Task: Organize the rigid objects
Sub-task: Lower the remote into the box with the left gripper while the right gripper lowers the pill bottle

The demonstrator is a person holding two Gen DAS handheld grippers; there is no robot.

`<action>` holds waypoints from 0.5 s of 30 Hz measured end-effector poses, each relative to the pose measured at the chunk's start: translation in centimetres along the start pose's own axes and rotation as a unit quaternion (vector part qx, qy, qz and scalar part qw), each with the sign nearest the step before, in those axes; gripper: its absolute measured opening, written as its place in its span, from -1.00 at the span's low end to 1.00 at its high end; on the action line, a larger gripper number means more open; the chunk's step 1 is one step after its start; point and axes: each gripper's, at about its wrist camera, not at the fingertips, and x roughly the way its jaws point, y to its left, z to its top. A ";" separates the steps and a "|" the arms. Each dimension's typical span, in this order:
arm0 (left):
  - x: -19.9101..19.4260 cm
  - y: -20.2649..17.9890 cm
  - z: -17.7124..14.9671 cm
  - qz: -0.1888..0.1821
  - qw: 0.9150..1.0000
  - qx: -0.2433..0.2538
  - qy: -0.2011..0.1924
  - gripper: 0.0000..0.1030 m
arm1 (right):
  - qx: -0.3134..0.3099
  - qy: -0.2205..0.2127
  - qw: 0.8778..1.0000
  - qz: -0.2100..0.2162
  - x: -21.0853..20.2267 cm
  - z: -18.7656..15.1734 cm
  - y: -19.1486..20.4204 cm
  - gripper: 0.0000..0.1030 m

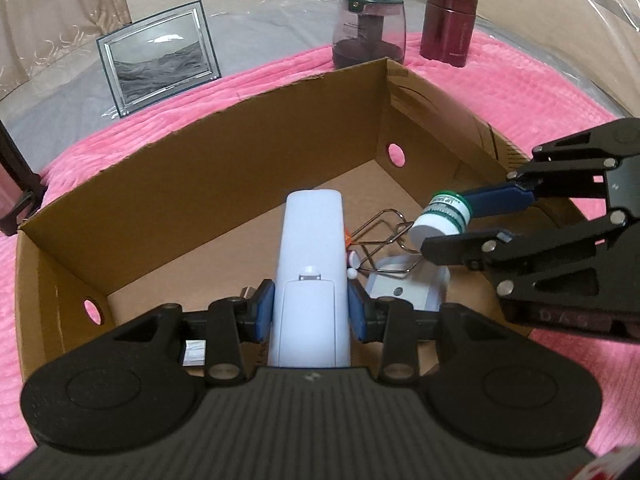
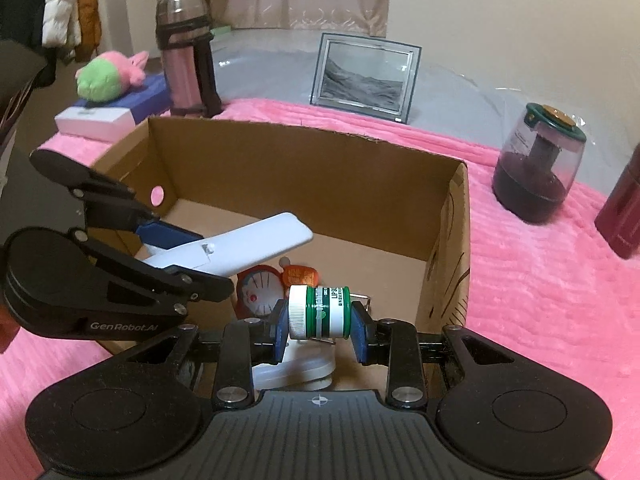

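Note:
An open cardboard box [image 1: 208,184] [image 2: 304,168] sits on a pink blanket. My left gripper [image 1: 311,312] [image 2: 176,252] is shut on a long white remote control [image 1: 311,268] [image 2: 240,246], held over the box's inside. My right gripper [image 2: 320,326] [image 1: 452,220] is shut on a small green-and-white lip balm jar [image 2: 320,312] [image 1: 442,218], held sideways above the box's right part. On the box floor lie a white device [image 1: 404,292] [image 2: 296,368], a wire clip [image 1: 384,236] and a round cartoon figure [image 2: 258,292] with an orange piece [image 2: 300,274].
Behind the box stand a framed sand picture [image 1: 160,56] [image 2: 364,76], a clear jar with a green lid [image 1: 370,28] [image 2: 538,164], a dark red canister [image 1: 450,22] [image 2: 622,216] and a pink bottle [image 2: 186,56]. A plush toy [image 2: 110,76] lies on boxes at far left.

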 end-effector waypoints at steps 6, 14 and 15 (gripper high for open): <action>0.4 -0.3 -0.1 -0.005 1.000 0.003 0.002 -0.35 | -0.030 0.012 0.999 -0.002 0.4 -0.1 0.5 -0.45; 0.7 -0.3 -0.2 -0.007 1.000 0.005 0.002 -0.35 | -0.043 0.017 0.999 -0.008 0.6 -0.2 0.7 -0.45; 0.7 -0.3 -0.2 -0.007 1.000 0.006 0.002 -0.35 | -0.043 0.017 0.999 -0.008 0.6 -0.2 0.6 -0.45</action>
